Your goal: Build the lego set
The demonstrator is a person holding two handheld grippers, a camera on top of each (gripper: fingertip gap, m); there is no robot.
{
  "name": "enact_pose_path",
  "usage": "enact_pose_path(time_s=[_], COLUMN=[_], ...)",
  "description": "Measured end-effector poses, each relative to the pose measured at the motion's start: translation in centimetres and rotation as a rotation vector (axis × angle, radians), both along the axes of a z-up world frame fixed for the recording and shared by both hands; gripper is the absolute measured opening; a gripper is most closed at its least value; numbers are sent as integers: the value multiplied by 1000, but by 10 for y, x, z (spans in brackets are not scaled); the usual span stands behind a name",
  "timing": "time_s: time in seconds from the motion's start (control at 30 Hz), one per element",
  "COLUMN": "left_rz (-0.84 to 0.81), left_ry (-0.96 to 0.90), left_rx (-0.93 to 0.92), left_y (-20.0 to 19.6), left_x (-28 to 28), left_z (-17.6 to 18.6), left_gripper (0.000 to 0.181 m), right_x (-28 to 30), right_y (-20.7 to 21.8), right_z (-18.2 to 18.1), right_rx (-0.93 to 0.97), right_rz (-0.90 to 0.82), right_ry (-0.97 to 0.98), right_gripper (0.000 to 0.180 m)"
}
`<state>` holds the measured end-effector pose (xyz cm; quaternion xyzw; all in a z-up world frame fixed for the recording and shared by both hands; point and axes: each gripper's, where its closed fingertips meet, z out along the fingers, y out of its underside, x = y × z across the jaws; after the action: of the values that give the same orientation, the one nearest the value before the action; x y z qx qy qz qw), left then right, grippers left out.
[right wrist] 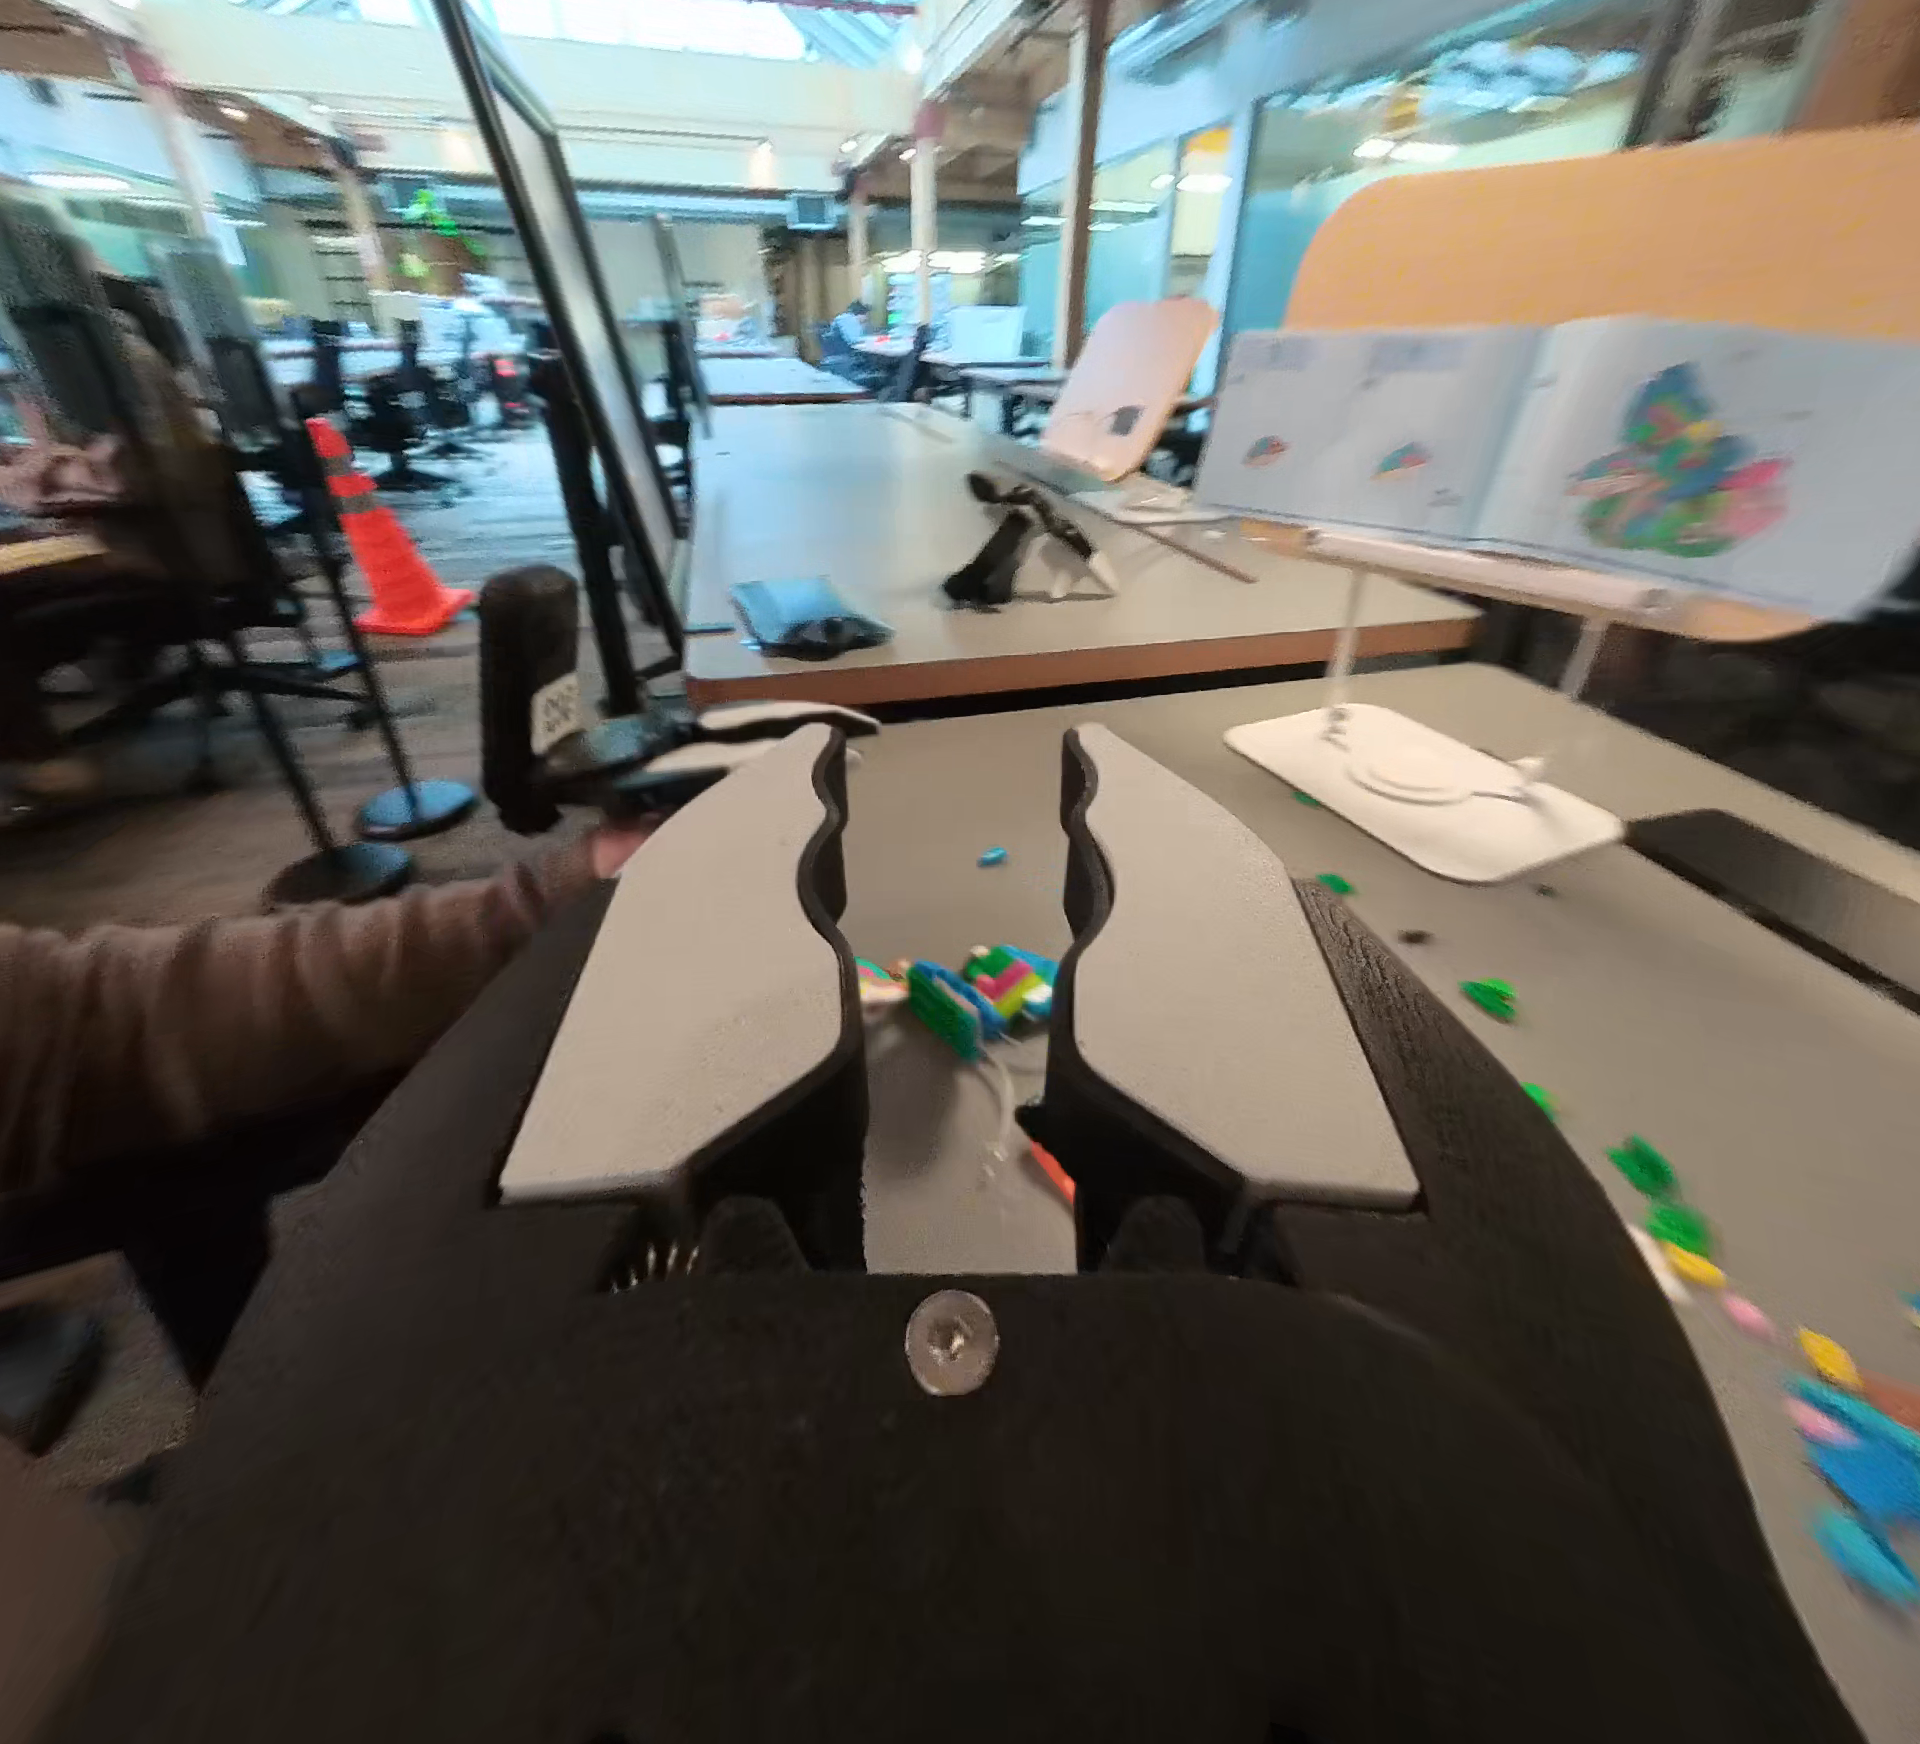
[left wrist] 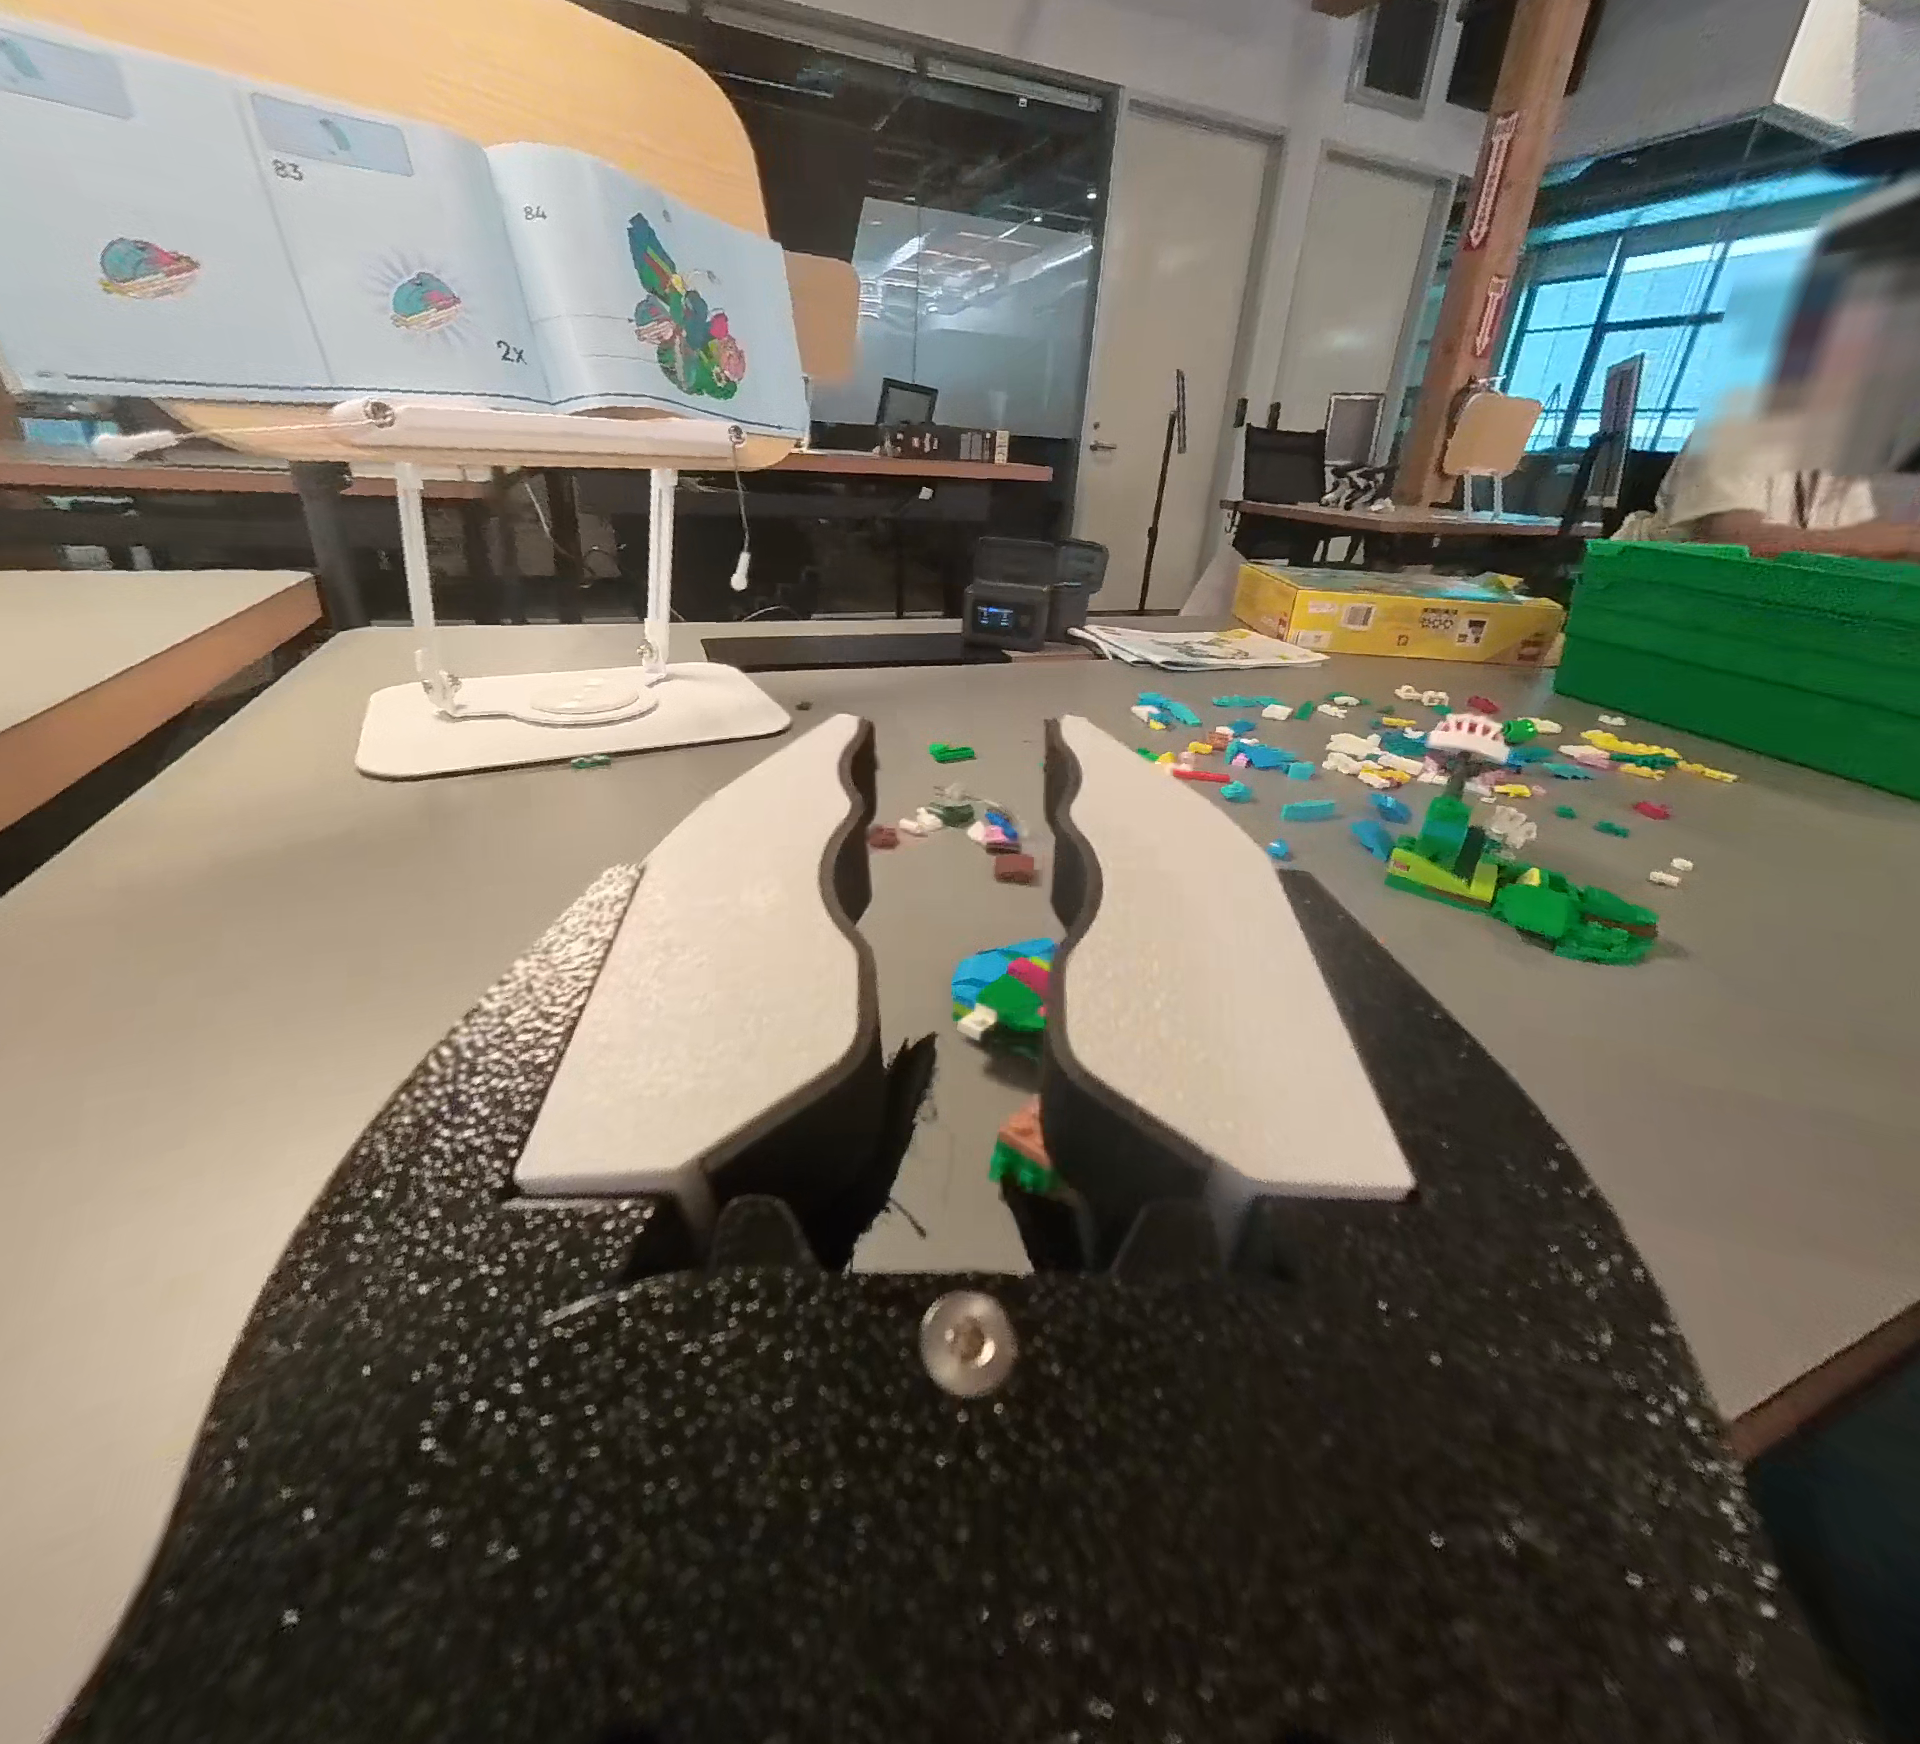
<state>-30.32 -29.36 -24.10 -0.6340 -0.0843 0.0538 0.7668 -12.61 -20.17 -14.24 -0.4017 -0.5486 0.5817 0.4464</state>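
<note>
My left gripper [left wrist: 958, 738] is open and empty above the grey table [left wrist: 312, 1019]. A small blue, pink and green lego piece [left wrist: 1003, 982] lies on the table between its fingers, below them. A green built model with a white top [left wrist: 1475, 853] stands to the right among loose bricks [left wrist: 1351, 749]. My right gripper [right wrist: 951, 744] is open and empty; a small blue, green and pink assembly [right wrist: 971, 993] lies on the table between its fingers. The open instruction book [left wrist: 395, 271] rests on a stand and also shows in the right wrist view [right wrist: 1558, 447]. The left gripper [right wrist: 644, 749] shows at left there.
A yellow lego box [left wrist: 1392, 619] and a green crate [left wrist: 1756, 655] stand at the back right. The stand's white base [left wrist: 571, 728] sits at the back left. A black slot [right wrist: 1766, 894] runs along the table. Loose bricks [right wrist: 1849, 1466] lie at right. A person's sleeve [right wrist: 260, 998] is at left.
</note>
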Motion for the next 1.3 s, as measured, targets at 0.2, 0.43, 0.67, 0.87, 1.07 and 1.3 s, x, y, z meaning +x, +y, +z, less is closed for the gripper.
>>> enact_pose_path(time_s=[0.2,0.43,0.67,0.87,1.07,1.3], left_rz=[-80,-265,-299,-197,-183,-189], left_ry=[-85,-58,-61,-125,-204,-201], left_rx=[-13,-484,-1124,-1427,-1625,-1668], left_y=[21,94,154,179,176,168], left_x=[21,57,55,40,40,41], left_z=[12,7,-70,-104,-124,-128], left_gripper=[38,41,48,56,55,49], right_x=[56,104,148,135,132,133], right_y=[27,176,251,238,239,240], right_z=[-14,-20,-44,-53,-59,-58], right_rx=[-2,135,301,406,391,347], right_rz=[-31,-632,-1038,-1015,-1011,-1002], right_ry=[99,217,321,296,275,285], right_gripper=[38,37,35,32,31,31])
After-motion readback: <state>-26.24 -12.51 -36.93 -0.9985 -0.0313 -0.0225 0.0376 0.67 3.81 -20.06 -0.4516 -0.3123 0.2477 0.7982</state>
